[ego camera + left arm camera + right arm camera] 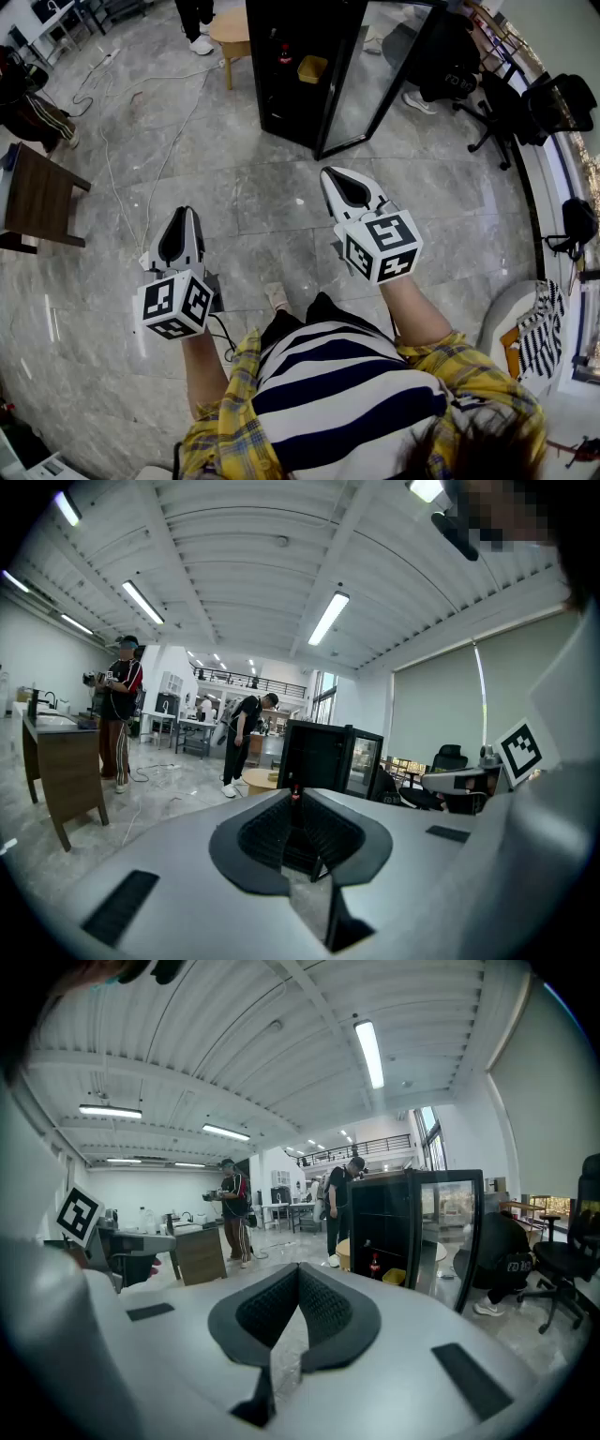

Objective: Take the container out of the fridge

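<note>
Grey polished stone floor point(234, 202), a dark wooden table point(42, 192) at left, black office chairs point(567, 98) right, strip lights point(328, 618) overhead.

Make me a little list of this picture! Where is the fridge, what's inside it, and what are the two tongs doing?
fridge: black, across the floor ahead
door: glass, swung open
container: yellow, inside the fridge
bottle: red on it, beside the container
left tongs: shut, holding nothing
right tongs: shut, holding nothing, pointing toward the fridge
job: not started, nothing touched yet
</note>
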`<state>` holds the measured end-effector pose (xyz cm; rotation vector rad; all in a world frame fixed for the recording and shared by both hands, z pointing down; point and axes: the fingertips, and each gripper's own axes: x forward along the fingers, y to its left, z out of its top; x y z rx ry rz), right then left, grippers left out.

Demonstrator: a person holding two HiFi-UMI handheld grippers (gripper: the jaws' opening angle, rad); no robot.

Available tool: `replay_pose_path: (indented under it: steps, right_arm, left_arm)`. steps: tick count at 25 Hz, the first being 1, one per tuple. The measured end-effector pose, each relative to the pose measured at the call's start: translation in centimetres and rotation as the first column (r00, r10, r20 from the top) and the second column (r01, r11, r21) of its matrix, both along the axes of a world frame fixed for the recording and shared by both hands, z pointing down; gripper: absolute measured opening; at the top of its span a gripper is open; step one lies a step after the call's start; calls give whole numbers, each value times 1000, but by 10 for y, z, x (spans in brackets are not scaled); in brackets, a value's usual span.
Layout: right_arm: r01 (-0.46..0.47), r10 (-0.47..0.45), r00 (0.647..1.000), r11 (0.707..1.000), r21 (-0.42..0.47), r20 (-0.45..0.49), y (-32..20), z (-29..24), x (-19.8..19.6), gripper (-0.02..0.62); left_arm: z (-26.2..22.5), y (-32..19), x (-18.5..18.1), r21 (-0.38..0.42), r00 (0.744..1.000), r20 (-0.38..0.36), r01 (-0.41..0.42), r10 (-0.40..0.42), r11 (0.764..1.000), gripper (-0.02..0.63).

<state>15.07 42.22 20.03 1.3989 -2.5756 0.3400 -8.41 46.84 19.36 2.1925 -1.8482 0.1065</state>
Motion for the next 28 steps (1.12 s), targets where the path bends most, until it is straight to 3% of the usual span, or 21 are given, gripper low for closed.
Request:
replay_pose_path:
  steps: [8,16,21,28]
  right_arm:
    - [-32,33,999,999,-7,16,-46,10,-37,28]
    - [-33,33,999,999,-20,9,-72,28,-55,29]
    - [-23,23,1000,1000,-17,-5,-110,36,-55,31]
    - [36,-37,999,999,-27,-36,-194,59,-56,31]
  left_arm:
    - [3,-51,-27,-5,997,-4,-81,81,997,51]
    - [17,-85,-28,13,986,5,-167,167,986,51]
    - [29,-117,-20,-22,975,-70,-214,212,977,51]
    - [50,-191,-6,-85,966,-72,-255,250,963,51]
